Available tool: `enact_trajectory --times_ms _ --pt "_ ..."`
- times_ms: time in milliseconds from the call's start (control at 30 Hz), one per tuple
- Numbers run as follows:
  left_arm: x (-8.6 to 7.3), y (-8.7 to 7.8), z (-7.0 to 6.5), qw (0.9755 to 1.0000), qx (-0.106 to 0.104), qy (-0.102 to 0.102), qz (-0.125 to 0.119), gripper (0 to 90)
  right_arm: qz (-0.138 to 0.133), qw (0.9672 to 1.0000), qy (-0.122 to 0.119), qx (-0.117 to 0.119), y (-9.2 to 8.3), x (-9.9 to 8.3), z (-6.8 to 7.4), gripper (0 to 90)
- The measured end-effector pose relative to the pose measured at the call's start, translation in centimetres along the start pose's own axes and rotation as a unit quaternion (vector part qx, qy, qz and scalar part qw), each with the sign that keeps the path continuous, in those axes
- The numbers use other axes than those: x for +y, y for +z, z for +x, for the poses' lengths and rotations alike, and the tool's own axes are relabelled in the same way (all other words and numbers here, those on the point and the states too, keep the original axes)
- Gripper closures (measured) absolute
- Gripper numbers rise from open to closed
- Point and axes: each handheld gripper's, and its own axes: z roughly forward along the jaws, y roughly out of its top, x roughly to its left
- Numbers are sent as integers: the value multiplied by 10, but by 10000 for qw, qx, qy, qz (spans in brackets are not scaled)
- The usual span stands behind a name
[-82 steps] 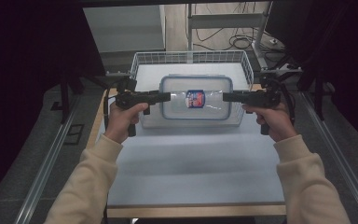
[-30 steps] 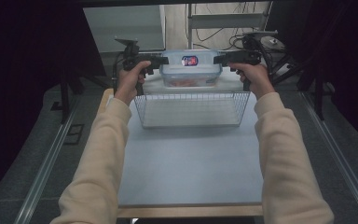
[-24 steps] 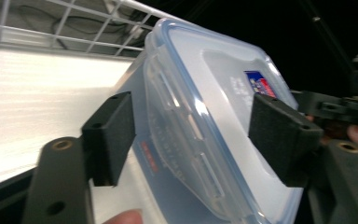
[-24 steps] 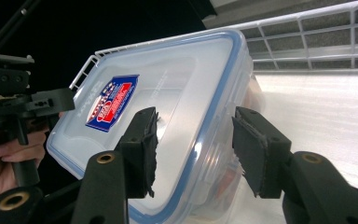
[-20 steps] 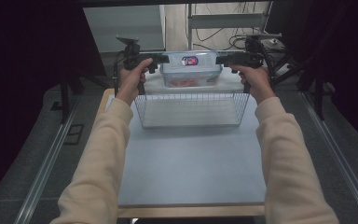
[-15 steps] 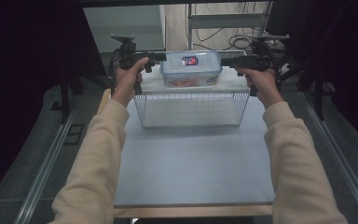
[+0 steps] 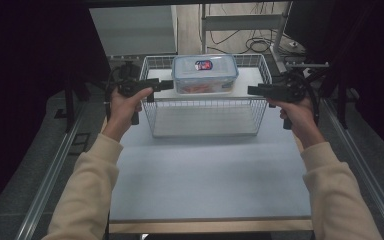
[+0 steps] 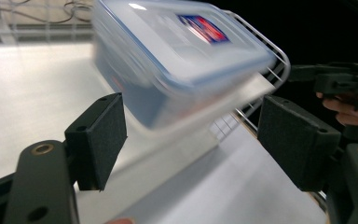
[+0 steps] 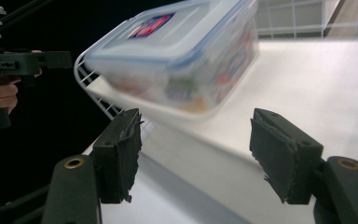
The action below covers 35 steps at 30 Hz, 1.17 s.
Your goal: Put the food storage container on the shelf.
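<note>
A clear plastic box (image 7: 205,74) with a blue-rimmed lid and a red and blue label sits in the far end of a wire basket (image 7: 205,101). My left gripper (image 7: 167,85) hangs just outside the basket's left wall, open, pointing at the box. My right gripper (image 7: 250,90) is level with it at the basket's right wall, also open. Both pairs of jaws have just been opening, and nothing lies between them. The left gripper view has the box (image 8: 177,51) blurred beyond my left gripper (image 8: 198,135). The right gripper view has the box (image 9: 182,51) beyond my right gripper (image 9: 200,154).
The basket stands at the far edge of a pale grey table (image 7: 205,170). Metal rails (image 7: 55,165) run along both sides of the table. Cables and a stand (image 7: 260,35) lie on the floor beyond it.
Both grippers held the box by its ends over the basket. Both have let go, opened and drawn apart and back toward the person. The box now rests in the basket.
</note>
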Motion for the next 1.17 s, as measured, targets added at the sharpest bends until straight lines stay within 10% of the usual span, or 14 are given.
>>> enact_trajectory --times_ms 600,1167 --pt "-147 -27 -18 9990 39 375 251 235 390 9966 -731 -10 -20 -134 10 284" --pt "-169 -14 -12 9980 -61 344 531 228 252 9967 -757 -113 -13 -159 7 215"
